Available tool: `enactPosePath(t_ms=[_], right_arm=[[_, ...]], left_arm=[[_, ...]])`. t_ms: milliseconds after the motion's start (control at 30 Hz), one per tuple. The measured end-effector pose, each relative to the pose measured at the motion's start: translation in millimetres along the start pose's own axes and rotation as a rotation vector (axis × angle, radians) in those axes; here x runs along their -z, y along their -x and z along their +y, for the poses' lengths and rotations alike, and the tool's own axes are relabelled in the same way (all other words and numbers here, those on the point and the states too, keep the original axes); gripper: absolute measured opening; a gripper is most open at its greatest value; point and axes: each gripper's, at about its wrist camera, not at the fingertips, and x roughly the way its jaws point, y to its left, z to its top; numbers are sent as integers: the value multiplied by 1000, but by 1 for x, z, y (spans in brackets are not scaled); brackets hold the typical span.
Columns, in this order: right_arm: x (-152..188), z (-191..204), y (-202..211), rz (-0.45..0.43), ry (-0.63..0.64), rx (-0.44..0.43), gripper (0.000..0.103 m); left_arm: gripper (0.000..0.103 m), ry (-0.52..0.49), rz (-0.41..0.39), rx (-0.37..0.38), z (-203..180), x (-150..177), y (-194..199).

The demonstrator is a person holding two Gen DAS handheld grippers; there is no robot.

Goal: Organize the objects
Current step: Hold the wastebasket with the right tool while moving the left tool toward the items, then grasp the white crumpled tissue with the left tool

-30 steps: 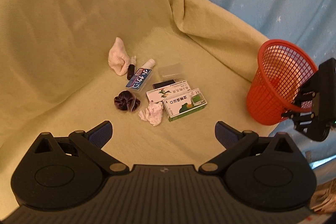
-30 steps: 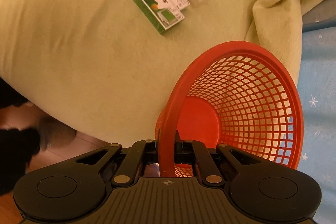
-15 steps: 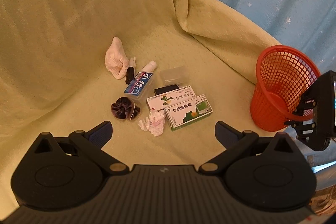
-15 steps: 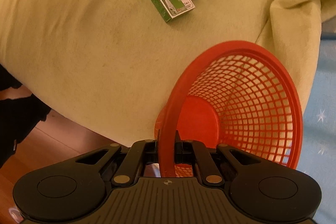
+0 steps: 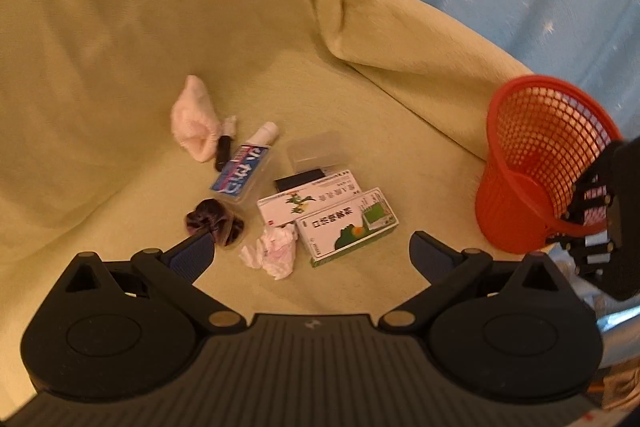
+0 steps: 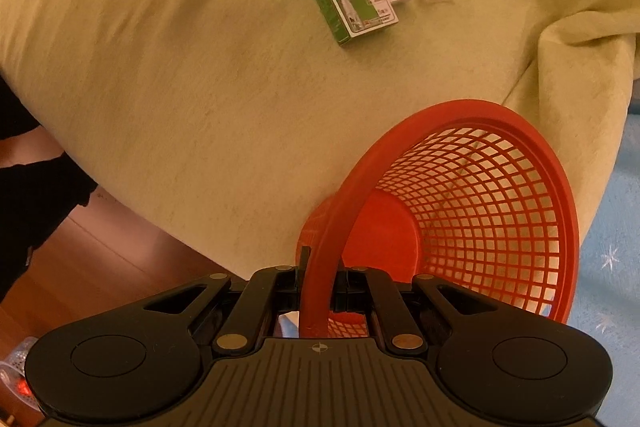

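Right wrist: basket (image 6: 500,211) bare inside.

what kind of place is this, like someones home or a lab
Most likely a home, probably a living room or bedroom. A sofa or armchair under a yellow-green throw holds a medicine box, a hair scrunchie and crumpled tissue; the right gripper grips a red mesh wastebasket.
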Motion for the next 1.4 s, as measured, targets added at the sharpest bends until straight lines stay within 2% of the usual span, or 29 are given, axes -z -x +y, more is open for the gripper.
enactPosePath(t_ms=[267,633,967,1133,1267,1400], right_arm=[[-15,13,-1,37,98,34,3],[-27,7,1,21,167,40,5],[-35,1,2,14,263,44,5],[-38,-1,1,7,300,54,5],[-38,-5,1,3,299,51,5],[-38,-5,1,1,302,52,5]], left_arm=[[102,-144,26,76,1,7,-36],[101,-189,25,138,17,8,-78],[85,-443,44,246,7,12,-114],[79,-558,52,258,2,14,-138],[71,-626,68,249,1,19,-150],[71,-634,69,220,13,29,-144]])
